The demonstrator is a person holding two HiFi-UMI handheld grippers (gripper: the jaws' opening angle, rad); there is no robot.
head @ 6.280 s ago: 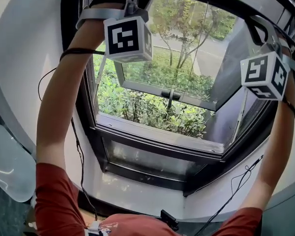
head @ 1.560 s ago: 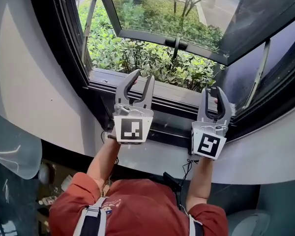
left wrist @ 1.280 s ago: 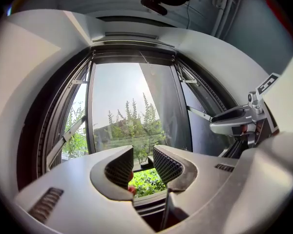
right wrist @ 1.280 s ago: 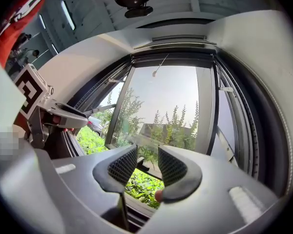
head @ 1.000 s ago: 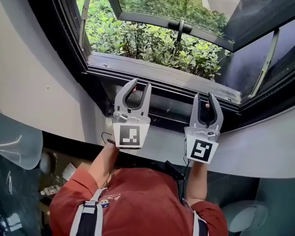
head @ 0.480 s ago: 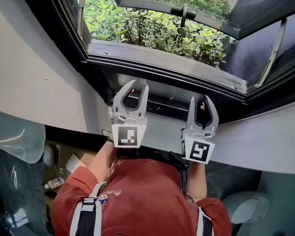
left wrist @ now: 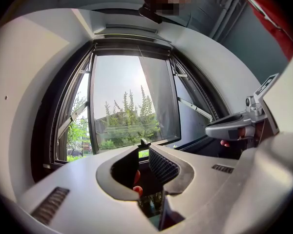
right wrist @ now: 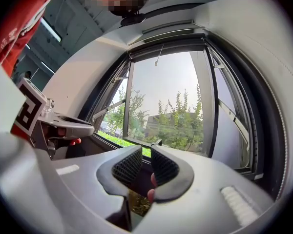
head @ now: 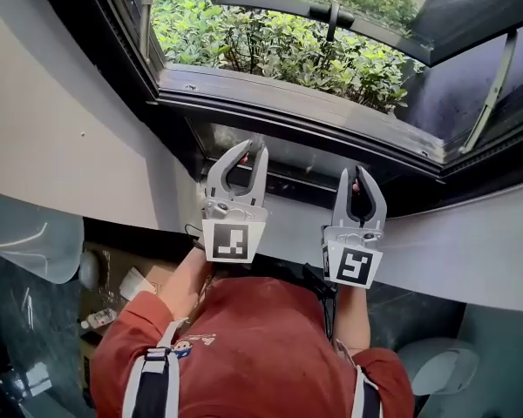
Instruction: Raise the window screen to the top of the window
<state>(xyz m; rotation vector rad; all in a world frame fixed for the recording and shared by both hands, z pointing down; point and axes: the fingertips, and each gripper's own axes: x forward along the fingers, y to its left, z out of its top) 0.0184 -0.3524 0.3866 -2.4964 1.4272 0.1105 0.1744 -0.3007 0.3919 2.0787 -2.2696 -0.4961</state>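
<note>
Window (head: 288, 103) open, sash (head: 458, 24) tilted outward, shrubs sharp through the gap. No mesh of the window screen seen across the opening. Housing (left wrist: 129, 32) along the top, with thin cord (right wrist: 159, 52) hanging below it. Fits a screen already rolled up there, or one stowed low and yet to be lifted; not settled. Left gripper (head: 251, 151) and right gripper (head: 355, 177) low at the bottom rail. Jaws just been closing, now narrow, nothing between.

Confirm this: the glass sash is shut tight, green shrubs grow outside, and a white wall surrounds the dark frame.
Not shut: the head view shows the glass sash swung open outward. Green shrubs do grow outside, and a white wall surrounds the dark frame.
</note>
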